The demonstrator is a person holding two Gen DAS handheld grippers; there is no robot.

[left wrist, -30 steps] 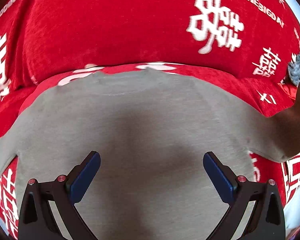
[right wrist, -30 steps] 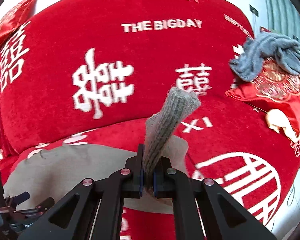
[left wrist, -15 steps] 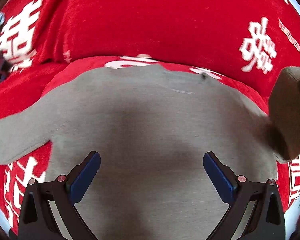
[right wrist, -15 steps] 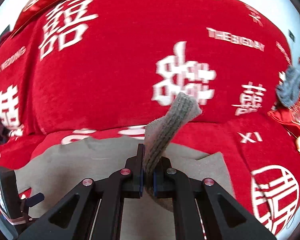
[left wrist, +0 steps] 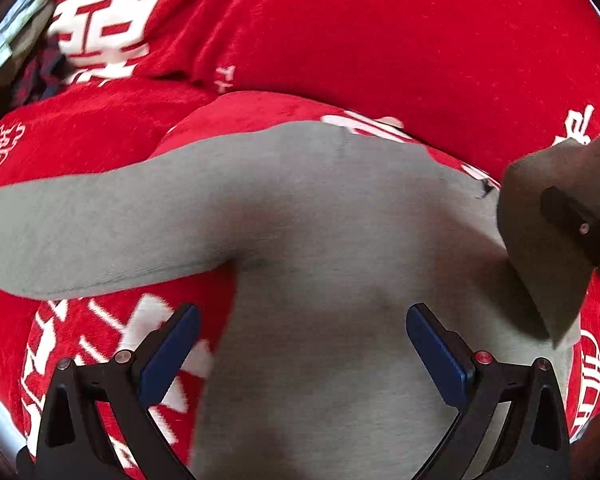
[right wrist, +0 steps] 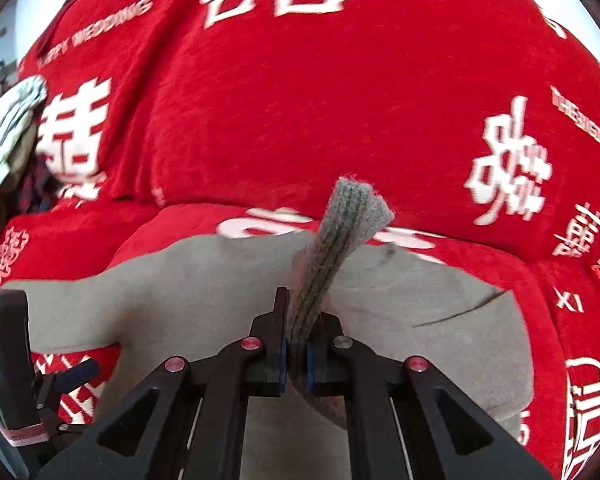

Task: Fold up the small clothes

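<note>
We see a grey sweater (left wrist: 340, 240) lying flat on a red cover (left wrist: 380, 40) printed with white characters, one sleeve (left wrist: 80, 232) stretched out to the left. Left gripper (left wrist: 302, 344) hovers over the sweater body, its blue pads (left wrist: 436, 352) spread wide, nothing between them. Right gripper (right wrist: 296, 354) is clamped tight on the ribbed cuff (right wrist: 340, 240) of the other sleeve, lifted off the cover and carried over the body. In the right wrist view a pale patterned cloth (right wrist: 8, 128) sits at the far left edge
</note>
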